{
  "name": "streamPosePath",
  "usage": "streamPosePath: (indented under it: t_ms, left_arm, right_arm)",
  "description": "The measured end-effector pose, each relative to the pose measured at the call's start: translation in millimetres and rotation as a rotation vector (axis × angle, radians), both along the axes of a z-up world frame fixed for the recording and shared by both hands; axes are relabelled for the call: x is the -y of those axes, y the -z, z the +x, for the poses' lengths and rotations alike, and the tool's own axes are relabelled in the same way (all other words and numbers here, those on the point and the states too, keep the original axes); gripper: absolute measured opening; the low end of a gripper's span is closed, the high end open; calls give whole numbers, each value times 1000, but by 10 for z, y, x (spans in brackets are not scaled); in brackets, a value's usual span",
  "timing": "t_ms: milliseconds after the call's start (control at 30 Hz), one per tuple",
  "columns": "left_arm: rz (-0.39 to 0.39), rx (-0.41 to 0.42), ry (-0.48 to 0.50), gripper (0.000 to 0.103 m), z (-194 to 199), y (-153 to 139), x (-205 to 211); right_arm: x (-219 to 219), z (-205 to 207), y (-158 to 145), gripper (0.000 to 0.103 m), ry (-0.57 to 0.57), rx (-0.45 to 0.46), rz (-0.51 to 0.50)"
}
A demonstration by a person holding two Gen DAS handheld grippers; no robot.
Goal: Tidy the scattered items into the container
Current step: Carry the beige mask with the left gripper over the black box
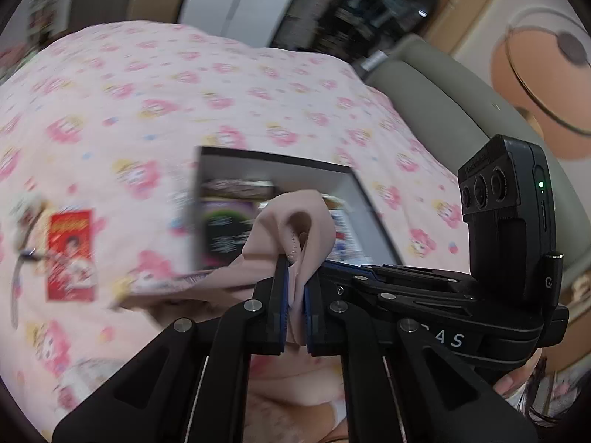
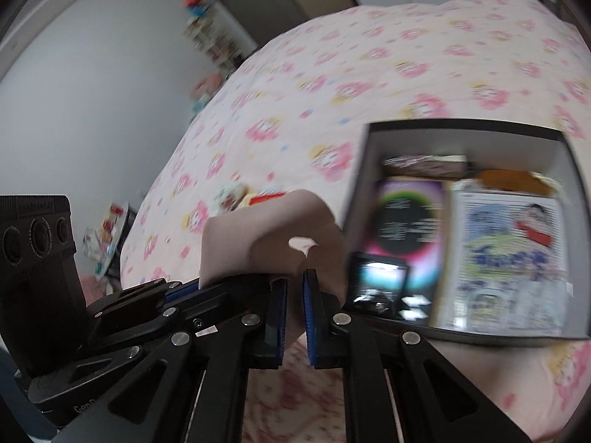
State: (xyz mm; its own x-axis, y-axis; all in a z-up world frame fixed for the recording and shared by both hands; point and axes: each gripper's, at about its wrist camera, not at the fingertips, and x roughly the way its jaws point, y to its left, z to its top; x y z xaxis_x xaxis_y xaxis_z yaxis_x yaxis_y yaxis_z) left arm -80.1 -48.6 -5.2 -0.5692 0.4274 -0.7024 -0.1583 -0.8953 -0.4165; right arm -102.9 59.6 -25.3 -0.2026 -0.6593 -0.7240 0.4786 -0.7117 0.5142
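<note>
- Pink flower-print bedding (image 1: pixel 155 85) covers the whole working surface in both views, wide and mostly bare beyond the box, blurred throughout.
- Nearest in the left wrist view, the left gripper (image 1: pixel 294 288) has its jaws pinched tight on a fold of pale pink cloth (image 1: pixel 291 221); the fabric bulges up above the blue pads.
- Just to its right in that view sits the right gripper's camera block, both tools close side by side on the same cloth.
- From the right wrist view, the right gripper (image 2: pixel 295 295) is clamped narrowly on the same pink cloth, which rises as a flat flap ahead of the fingers.
- Beyond the cloth lies the open dark-rimmed box (image 2: pixel 569 155), its near edge just past the fingertips.
- Only the right wrist view shows the box's inside well: a purple-and-black printed packet (image 2: pixel 406 221), a comic-print sheet (image 2: pixel 509 258), a small dark shiny item (image 2: pixel 380 280) in the near corner, and an orange item (image 2: pixel 513 179) by the far wall.
- Only the left wrist view shows a red packet (image 1: pixel 70 254) lying loose on the bedding, well left of the box, with a pale item (image 1: pixel 26 214) just beside it.
- Farthest off, a white wall (image 2: pixel 92 74) bounds the bed's edge in the right wrist view; a grey padded edge (image 1: pixel 443 103) borders it in the left.
</note>
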Motion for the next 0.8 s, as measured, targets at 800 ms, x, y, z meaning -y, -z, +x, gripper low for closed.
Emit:
streamPosePath:
  t_ms: [800]
  left_arm:
    - [-31,84,119,2,-1180,393,-1378]
  right_arm:
    - [-1472,-935,216,8,271,27,12]
